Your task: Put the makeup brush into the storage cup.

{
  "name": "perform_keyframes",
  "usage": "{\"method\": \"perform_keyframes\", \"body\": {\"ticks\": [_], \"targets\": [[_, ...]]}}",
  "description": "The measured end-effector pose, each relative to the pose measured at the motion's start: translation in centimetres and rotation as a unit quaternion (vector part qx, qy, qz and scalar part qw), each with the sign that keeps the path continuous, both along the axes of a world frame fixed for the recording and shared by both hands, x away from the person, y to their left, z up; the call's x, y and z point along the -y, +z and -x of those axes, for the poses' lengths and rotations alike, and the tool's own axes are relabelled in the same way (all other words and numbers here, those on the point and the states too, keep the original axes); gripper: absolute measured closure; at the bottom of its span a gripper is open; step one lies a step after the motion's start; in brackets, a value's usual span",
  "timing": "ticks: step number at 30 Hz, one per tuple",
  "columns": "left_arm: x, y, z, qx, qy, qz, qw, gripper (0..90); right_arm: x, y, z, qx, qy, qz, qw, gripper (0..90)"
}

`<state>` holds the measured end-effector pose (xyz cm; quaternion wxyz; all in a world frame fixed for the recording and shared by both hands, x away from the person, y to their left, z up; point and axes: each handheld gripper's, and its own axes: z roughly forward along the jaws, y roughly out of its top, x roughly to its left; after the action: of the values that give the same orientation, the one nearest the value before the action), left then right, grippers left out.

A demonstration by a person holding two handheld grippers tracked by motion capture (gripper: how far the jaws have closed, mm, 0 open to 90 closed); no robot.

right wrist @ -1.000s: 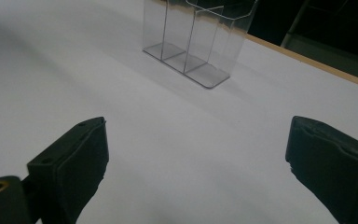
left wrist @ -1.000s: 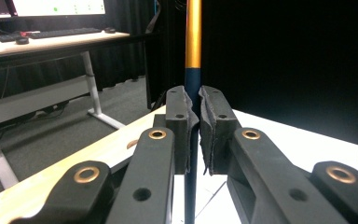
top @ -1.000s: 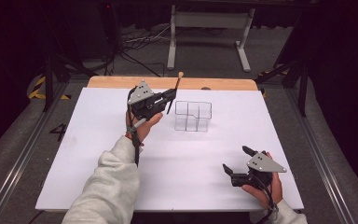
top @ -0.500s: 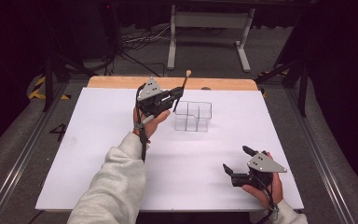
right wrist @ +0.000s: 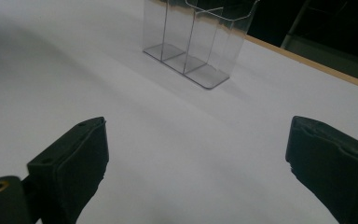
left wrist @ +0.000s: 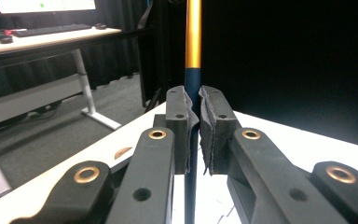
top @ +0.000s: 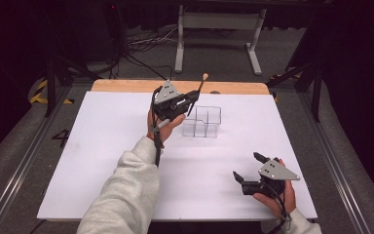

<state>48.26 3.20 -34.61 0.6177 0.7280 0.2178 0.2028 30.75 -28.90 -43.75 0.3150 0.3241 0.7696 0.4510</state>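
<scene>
Left gripper [top: 191,99] nearer clear organizer [top: 203,122]

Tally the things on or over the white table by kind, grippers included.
Grippers: 2, the left gripper and the right gripper
Clear compartment organizers: 1, the organizer
Brushes: 1, the brush clamped in the left gripper
Total: 4

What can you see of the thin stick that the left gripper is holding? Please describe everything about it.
The stick is slim and straight, like a brush or pen handle: a dark blue lower part and a glossy orange-gold upper part, with a small pale tip in the high view. The left gripper is shut on its blue section, padded jaws pressing from both sides. It is held in the air, tilted up and away, beside the clear organizer, not touching it.
</scene>
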Motion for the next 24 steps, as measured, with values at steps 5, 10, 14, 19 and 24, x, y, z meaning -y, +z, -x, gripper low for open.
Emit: {"method": "perform_keyframes", "body": {"ticks": [5, 10, 14, 19, 24], "targets": [[0.2, -0.4, -0.3, -0.008, -0.004, 0.009, 0.9999, 82.7, 0.1, 0.0, 0.0, 0.000, 0.000, -0.001, 1.0000, 6.5], [0.6, -0.4, -0.5, -0.008, -0.006, 0.012, 0.9999, 82.7, 0.1, 0.0, 0.0, -0.001, -0.002, -0.001, 1.0000, 6.5], [1.0, -0.5, -0.8, -0.007, -0.007, 0.011, 0.9999, 82.6, 0.1, 0.0, 0.0, 0.000, -0.001, -0.002, 1.0000, 6.6], [1.6, -0.7, -1.1, -0.006, -0.013, 0.011, 0.9998, 82.7, 0.2, 0.0, 0.0, 0.000, -0.001, -0.004, 1.0000, 6.5], [2.0, -1.0, -1.4, -0.008, -0.015, 0.011, 0.9998, 82.7, 0.1, 0.0, 0.0, 0.000, 0.000, -0.005, 1.0000, 6.5]]}}
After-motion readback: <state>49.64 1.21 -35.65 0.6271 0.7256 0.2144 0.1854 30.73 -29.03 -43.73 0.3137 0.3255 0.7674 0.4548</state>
